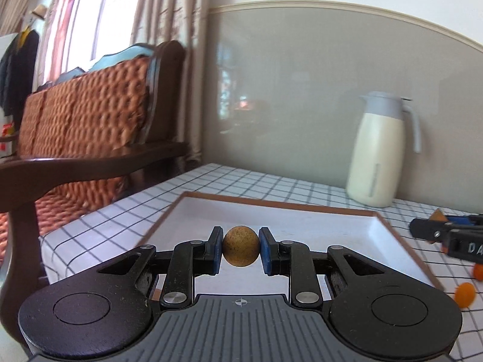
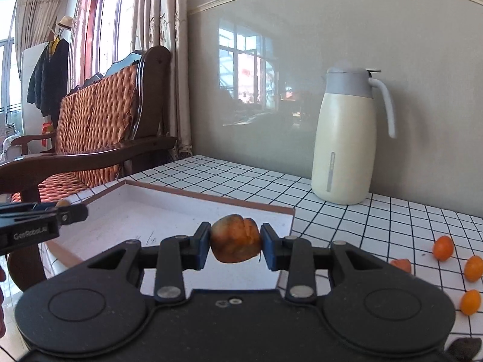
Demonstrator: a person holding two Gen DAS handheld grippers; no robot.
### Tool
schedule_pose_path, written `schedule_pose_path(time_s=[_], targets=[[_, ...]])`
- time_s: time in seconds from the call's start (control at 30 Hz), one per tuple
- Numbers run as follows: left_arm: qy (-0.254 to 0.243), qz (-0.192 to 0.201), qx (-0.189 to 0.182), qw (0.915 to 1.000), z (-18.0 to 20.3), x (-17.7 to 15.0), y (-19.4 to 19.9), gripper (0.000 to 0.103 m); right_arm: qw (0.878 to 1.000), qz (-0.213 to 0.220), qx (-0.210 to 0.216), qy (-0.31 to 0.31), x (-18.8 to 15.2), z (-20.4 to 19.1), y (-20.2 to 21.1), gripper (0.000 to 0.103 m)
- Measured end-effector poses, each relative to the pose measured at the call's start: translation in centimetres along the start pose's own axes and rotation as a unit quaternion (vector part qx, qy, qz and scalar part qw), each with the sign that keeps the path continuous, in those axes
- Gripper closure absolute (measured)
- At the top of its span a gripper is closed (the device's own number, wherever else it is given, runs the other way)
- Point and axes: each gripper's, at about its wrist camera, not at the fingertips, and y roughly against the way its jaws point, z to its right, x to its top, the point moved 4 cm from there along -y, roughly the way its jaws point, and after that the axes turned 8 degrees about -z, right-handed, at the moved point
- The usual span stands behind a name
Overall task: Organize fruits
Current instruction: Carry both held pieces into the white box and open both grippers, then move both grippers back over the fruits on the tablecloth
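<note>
My left gripper is shut on a round brown speckled fruit and holds it above the near part of a white tray with a brown rim. My right gripper is shut on a lumpy orange-brown fruit over the tray's right edge. The left gripper also shows at the left of the right wrist view, the right gripper at the right of the left wrist view. Small orange fruits lie on the checked tablecloth to the right of the tray.
A cream jug with a grey lid and handle stands at the back of the table near the wall. A wooden armchair with an orange woven cushion stands left of the table. Another orange fruit lies by the tray's right side.
</note>
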Motion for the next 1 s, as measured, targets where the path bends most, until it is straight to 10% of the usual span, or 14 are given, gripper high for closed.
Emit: schedule_pose_path(time_s=[0.43,0.5,0.53,0.57,0.63,1.0], targets=[[0.029,-0.003,0.044,0.9986,-3.2,0.7,-2.7,0.077,0.999,-0.036,0.001,-0.009,2.5,0.6,-5.9,0.075],[0.026,-0.008,0.041,0.9988,-3.3,0.6,-3.1,0.077,0.999,-0.049,0.006,-0.003,2.4,0.7,-6.5,0.054],[0.022,-0.016,0.038,0.9989,-3.3,0.5,-3.7,0.073,0.999,-0.046,-0.008,0.003,2.3,0.8,-6.5,0.032],[0.022,-0.015,0.041,0.9988,-3.2,0.4,-3.6,0.045,0.999,-0.023,-0.026,0.006,2.1,1.0,-6.2,0.008],[0.023,0.023,0.059,0.9977,-3.1,0.3,-2.7,0.0,0.999,-0.013,-0.03,0.004,2.0,1.3,-6.0,0.006],[0.013,0.032,0.057,0.9978,-2.3,0.4,-2.0,0.0,0.999,-0.002,-0.051,0.019,1.8,1.6,-4.9,0.006]])
